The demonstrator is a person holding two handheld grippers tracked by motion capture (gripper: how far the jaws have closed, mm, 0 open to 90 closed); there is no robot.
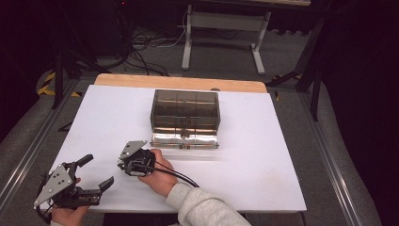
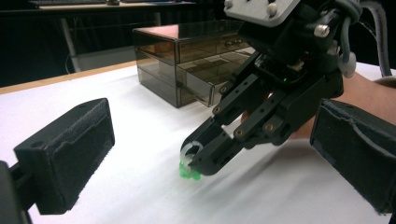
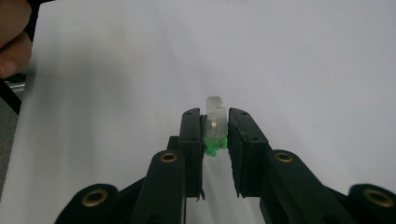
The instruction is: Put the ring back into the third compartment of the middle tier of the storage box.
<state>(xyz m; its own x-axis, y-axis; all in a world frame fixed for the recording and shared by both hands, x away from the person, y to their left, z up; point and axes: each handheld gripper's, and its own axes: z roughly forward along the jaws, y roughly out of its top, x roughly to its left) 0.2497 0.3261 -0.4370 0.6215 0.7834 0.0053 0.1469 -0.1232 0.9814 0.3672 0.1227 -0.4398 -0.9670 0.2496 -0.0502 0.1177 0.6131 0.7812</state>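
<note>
The clear-and-green clip (image 3: 215, 127) sits pinched between the right tool's (image 3: 215, 135) jaws.

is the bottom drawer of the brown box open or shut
Open: the bottom drawer juts out from the drawer box toward the person; the drawers above sit flush.

Drawer box (image 1: 185, 113) at table's (image 1: 263, 179) far middle, small clip (image 3: 215, 122) probably on table, near-left.

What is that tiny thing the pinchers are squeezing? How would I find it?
Start at the white table with the smoky see-through drawer box standing on it. Come toward the person's side to the right gripper, tipped down at the table. Pinched between its black jaws is a small clip-like piece, clear plastic on top with a bright green bit at the bottom, the only green thing in sight.
</note>
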